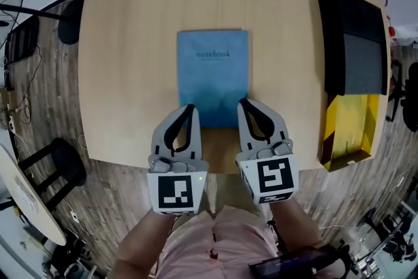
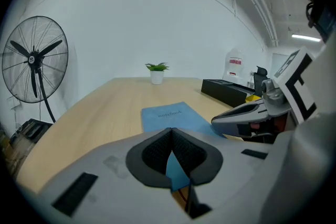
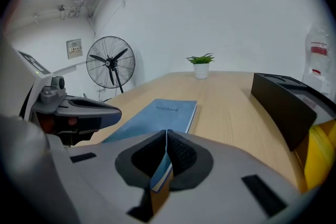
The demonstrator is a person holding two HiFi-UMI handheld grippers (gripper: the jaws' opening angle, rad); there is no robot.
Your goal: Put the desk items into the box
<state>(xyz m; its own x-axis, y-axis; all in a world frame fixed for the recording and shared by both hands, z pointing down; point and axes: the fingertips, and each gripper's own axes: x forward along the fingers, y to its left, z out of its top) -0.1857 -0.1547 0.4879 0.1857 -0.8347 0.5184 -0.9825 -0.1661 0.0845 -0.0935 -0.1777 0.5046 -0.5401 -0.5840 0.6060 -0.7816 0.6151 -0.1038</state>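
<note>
Under both gripper tips: the notebook's near edge, not yet grasped.

The left gripper and right gripper hang side by side over the 2 near corners of the blue notebook. Each has its jaws pressed together on nothing, and the cover only shows through the gap behind the tips. The step in hand looks like step 1, the pickup. The next move probably calls for parting 1 pair of jaws and getting a jaw under the thin, flat cover, perhaps by drawing the notebook back over the table edge just behind the tips. The box lies well off to the right of the right gripper, with a black lid over its far part and its yellow near end open, and the bare table between looks unobstructed. Far ahead stands a potted plant, and off to the left a fan.
</note>
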